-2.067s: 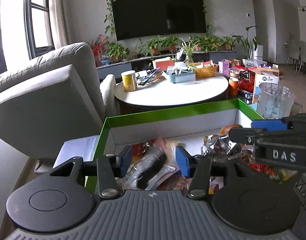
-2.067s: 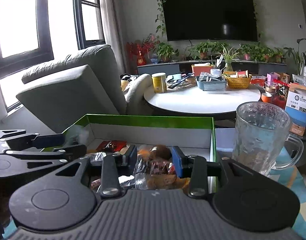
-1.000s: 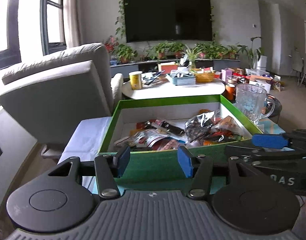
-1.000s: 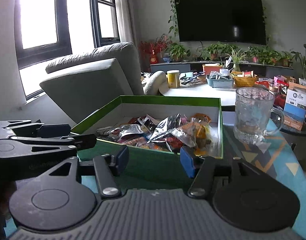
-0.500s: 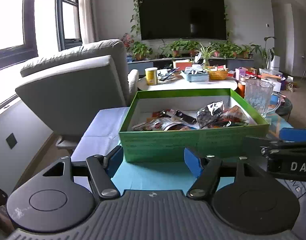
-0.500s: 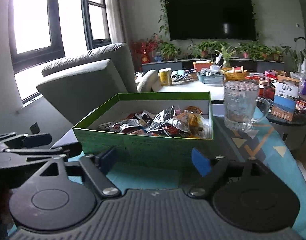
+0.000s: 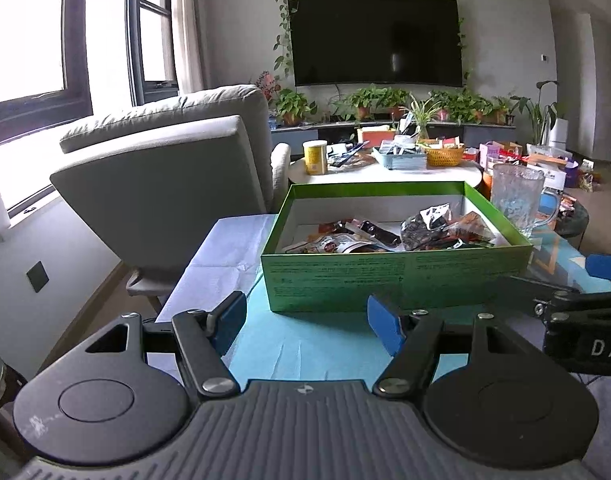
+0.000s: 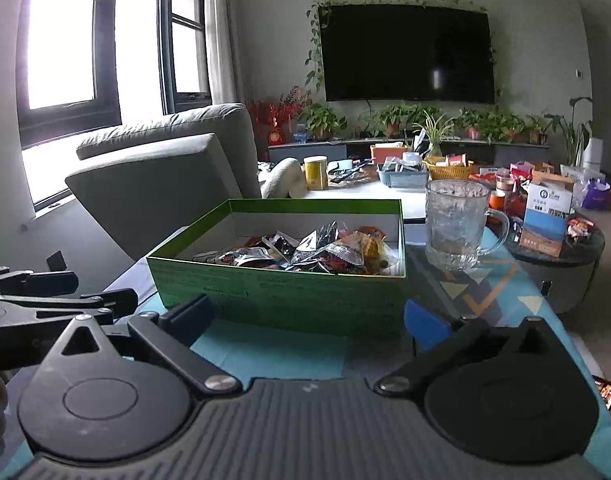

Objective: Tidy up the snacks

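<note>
We see a bench covered in a turquoise cloth (image 7: 313,344) with a white sheet (image 7: 225,252) laid over its far left end, in a living room with a grey upholstered armchair (image 7: 177,168) by the windows, a large black wall-mounted television (image 7: 377,38) framed by trailing vines, a row of potted plants beneath it, and a round white table (image 7: 385,174) crowded with a yellow tin, a blue tray and a woven basket.

On the cloth stands an open rectangular green cardboard box (image 7: 393,280) with a white interior, and the foil and plastic snack packets (image 8: 305,254) lie heaped inside it, mostly toward its right half. A clear textured glass mug (image 8: 457,226) stands just beside the box's far right corner.

The left gripper (image 7: 305,322) hovers in front of the box's near wall, its blue-padded fingers (image 7: 381,324) spread wide, holding nothing and touching nothing. The right gripper (image 8: 309,320) is likewise before the box, its fingers (image 8: 425,326) apart even wider and empty.

In the left wrist view we read the white letters "DA" on the right gripper's black body at the edge. Fine print runs along the box's near wall, too small for us to read.
</note>
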The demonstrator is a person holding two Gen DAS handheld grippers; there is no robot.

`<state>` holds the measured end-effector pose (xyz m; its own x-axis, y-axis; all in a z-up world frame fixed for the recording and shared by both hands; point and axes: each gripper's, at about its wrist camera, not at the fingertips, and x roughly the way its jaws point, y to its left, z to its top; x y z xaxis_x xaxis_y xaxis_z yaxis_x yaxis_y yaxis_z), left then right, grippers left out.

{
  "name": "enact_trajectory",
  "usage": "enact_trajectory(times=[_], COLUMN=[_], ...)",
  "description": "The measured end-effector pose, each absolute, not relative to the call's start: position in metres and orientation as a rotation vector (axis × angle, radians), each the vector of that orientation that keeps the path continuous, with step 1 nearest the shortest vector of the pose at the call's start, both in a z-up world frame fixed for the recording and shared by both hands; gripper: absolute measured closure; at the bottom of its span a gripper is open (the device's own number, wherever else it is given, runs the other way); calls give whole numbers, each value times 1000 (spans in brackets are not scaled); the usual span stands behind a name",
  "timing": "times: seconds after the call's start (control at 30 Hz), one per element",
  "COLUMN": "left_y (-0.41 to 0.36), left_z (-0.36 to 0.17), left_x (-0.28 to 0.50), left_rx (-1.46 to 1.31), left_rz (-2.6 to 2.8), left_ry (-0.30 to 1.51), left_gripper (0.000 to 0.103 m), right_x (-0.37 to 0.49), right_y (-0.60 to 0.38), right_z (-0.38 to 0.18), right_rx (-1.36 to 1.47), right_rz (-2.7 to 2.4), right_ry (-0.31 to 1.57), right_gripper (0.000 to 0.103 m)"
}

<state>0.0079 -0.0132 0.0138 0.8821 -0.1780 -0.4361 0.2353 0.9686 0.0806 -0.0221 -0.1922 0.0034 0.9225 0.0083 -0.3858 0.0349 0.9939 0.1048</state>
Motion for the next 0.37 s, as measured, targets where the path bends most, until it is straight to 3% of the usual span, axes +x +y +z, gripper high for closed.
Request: enact_trajectory(times=[0.37], left_y=[-12], left_z=[15], left_x=[-4], left_rx=[134], left_rz=[-214], left_ry=[429], left_gripper=[38], right_x=[-31], right_y=[-190], right_z=[6], right_rx=[113], right_rz=[-1], right_ry=[394], right_gripper=[58])
